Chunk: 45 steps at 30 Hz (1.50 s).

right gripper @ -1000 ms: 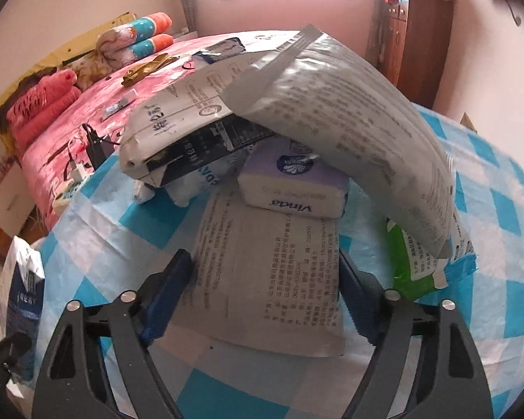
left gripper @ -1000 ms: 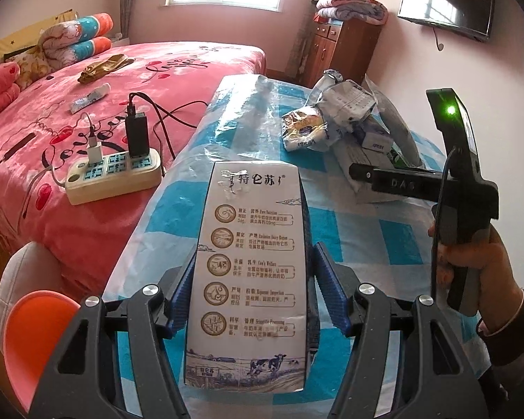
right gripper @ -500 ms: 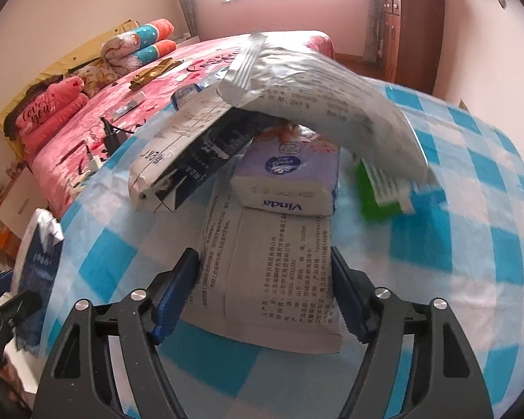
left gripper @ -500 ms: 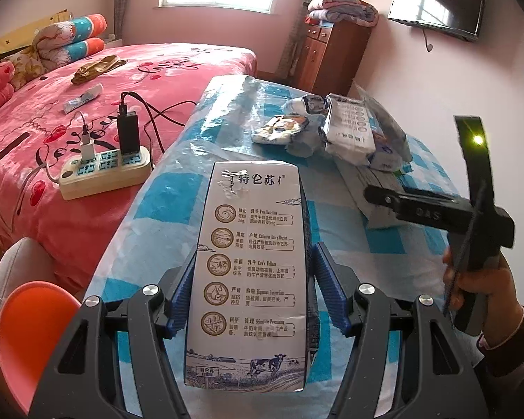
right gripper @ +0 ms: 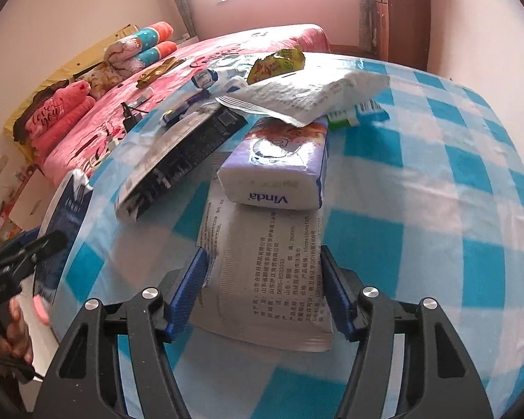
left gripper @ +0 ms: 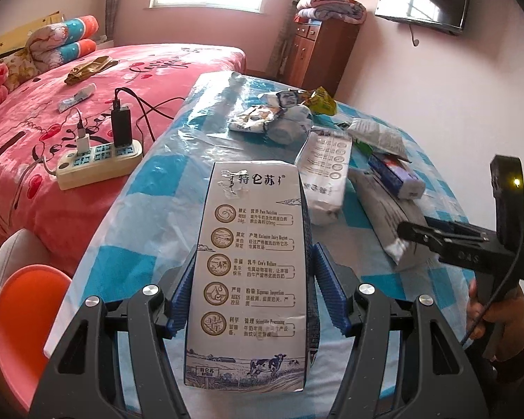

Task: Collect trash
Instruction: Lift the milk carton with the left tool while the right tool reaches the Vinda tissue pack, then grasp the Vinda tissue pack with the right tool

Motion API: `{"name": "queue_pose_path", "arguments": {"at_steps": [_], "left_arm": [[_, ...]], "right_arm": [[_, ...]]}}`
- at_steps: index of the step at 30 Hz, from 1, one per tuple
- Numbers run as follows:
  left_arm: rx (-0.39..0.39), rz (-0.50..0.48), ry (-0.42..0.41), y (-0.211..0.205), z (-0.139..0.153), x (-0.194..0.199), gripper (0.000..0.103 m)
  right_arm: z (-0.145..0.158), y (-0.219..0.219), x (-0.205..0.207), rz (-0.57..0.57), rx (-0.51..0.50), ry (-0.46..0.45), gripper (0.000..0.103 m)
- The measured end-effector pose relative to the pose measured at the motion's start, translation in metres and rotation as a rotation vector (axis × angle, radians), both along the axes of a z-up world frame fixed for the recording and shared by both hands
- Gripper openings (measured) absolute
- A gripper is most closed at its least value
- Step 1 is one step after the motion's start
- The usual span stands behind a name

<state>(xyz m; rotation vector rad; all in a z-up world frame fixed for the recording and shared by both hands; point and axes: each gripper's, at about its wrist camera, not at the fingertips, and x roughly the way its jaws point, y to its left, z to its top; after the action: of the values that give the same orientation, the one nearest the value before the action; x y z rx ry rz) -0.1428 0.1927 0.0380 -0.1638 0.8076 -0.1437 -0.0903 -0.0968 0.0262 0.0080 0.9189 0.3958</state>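
My left gripper (left gripper: 255,255) is shut on a white milk carton (left gripper: 251,265), which stands upright between the blue pads, above the near edge of the checked table (left gripper: 150,272). My right gripper (right gripper: 263,253) lies low over the table. Its jaws are closing on a flat grey printed wrapper (right gripper: 262,272), and both pads press on the wrapper's side edges. A Vinda tissue pack (right gripper: 279,171) rests on the wrapper's far end. Behind it are a second carton (right gripper: 181,160) on its side, a crumpled white bag (right gripper: 307,94) and a green wrapper (right gripper: 279,61).
A pink bed (left gripper: 52,122) runs along the table's left side, with a power strip (left gripper: 97,160) and cables on it. An orange stool (left gripper: 24,314) stands at the near left. A wooden cabinet (left gripper: 318,49) is at the far wall. Bare checked cloth (right gripper: 436,174) lies to the right.
My right gripper has drawn back toward the table's near edge, its jaws narrowing on the grey wrapper, which came along. The pile behind has spread out and lies farther off. The left gripper still holds the carton.
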Motion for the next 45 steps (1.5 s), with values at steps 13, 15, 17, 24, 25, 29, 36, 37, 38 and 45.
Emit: {"name": "queue_pose_path", "arguments": {"at_steps": [13,15,17,24,25,29,36,37,38,45], "left_arm": [[-0.007,-0.021,-0.013,-0.005,0.004,-0.018,0.064],[-0.005,-0.028,-0.012,-0.007,0.004,-0.019,0.064],[-0.002,-0.033,-0.013,-0.008,0.004,-0.02,0.064],[-0.004,-0.025,-0.012,-0.006,0.004,-0.021,0.064],[-0.002,-0.025,-0.012,-0.006,0.004,-0.021,0.064],[-0.004,-0.018,-0.006,-0.004,0.002,-0.021,0.064],[-0.015,-0.014,-0.003,0.0,-0.003,-0.02,0.064],[-0.016,-0.013,-0.004,0.0,-0.003,-0.021,0.064],[-0.018,-0.011,-0.005,0.002,-0.003,-0.021,0.064],[-0.028,0.0,-0.023,0.008,-0.001,-0.027,0.064]], "right_arm": [[0.002,-0.024,-0.039,-0.02,0.026,-0.011,0.079],[0.008,-0.027,-0.035,-0.038,0.045,-0.023,0.085],[0.012,-0.028,-0.03,-0.045,0.061,-0.031,0.087],[0.019,-0.021,-0.005,-0.087,0.039,-0.071,0.087],[0.018,-0.02,-0.005,-0.088,0.029,-0.077,0.086],[0.016,-0.011,0.0,-0.078,-0.025,-0.094,0.07],[0.014,-0.007,0.0,-0.09,-0.075,-0.112,0.055],[0.014,-0.007,0.0,-0.09,-0.076,-0.115,0.055],[0.015,-0.007,-0.001,-0.093,-0.078,-0.119,0.054],[0.022,-0.003,-0.009,-0.084,-0.083,-0.145,0.054]]}}
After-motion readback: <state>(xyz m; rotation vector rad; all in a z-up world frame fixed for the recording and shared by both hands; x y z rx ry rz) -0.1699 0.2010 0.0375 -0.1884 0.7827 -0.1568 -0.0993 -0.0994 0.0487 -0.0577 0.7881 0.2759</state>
